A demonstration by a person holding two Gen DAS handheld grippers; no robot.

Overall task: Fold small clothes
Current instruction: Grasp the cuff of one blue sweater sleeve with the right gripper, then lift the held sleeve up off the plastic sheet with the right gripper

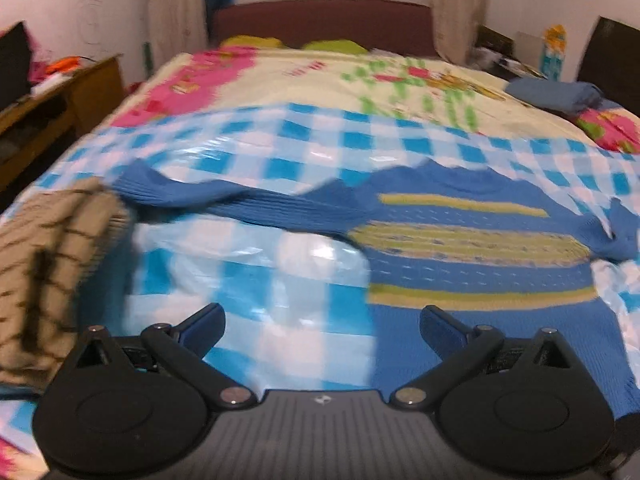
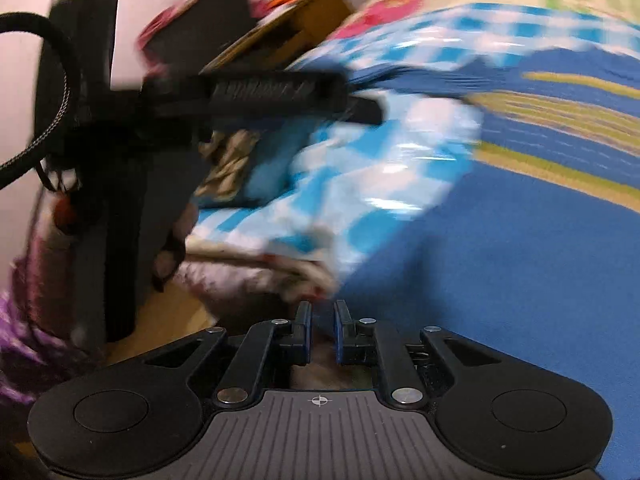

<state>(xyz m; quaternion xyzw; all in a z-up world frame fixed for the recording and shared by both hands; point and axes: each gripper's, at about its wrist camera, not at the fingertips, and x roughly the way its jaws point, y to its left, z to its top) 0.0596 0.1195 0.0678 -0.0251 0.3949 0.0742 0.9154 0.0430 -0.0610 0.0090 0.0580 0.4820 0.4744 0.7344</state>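
Across the bed lies a blue-checked plastic sheet [image 1: 280, 280], with a blue striped sweater [image 1: 480, 248] spread flat on it, one sleeve stretched toward a beige checked garment [image 1: 48, 260]. The left gripper [image 1: 322, 320] hangs wide open and empty above the sweater's hem. The right gripper [image 2: 322, 320] is nearly closed at the hem's edge; whether it pinches cloth cannot be told. Likely the first fold is being set up, which calls for a firm hold on the hem.
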